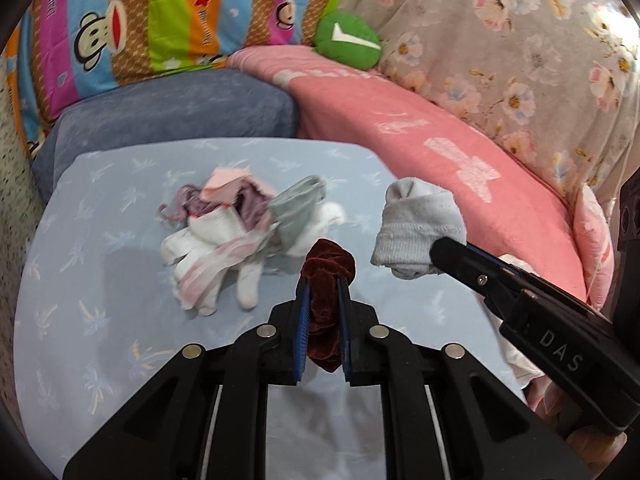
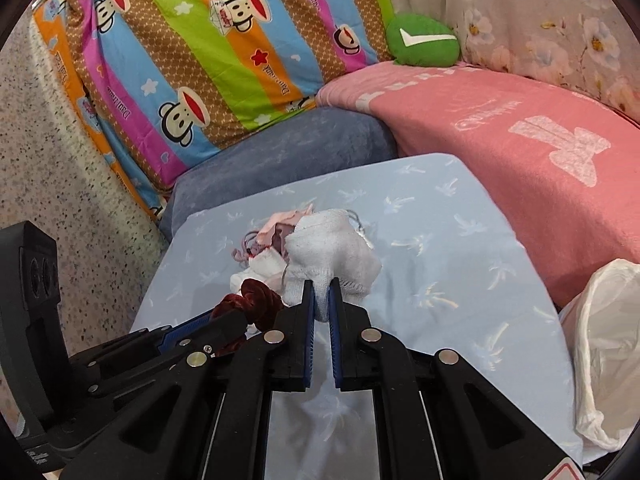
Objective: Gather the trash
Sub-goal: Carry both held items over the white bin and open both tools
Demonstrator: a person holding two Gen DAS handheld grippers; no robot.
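I hold a dark red scrunchie (image 1: 328,276) clamped in the left gripper (image 1: 323,280) and a white sock (image 2: 332,256) pinched in the right gripper (image 2: 321,300), the white plastic bag (image 2: 608,344) lying right of both (right hand nearer).

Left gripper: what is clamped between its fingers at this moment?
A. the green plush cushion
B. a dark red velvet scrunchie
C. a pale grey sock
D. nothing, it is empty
B. In the left wrist view the left gripper is closed on the dark red scrunchie, while the pale grey sock hangs from the right gripper.
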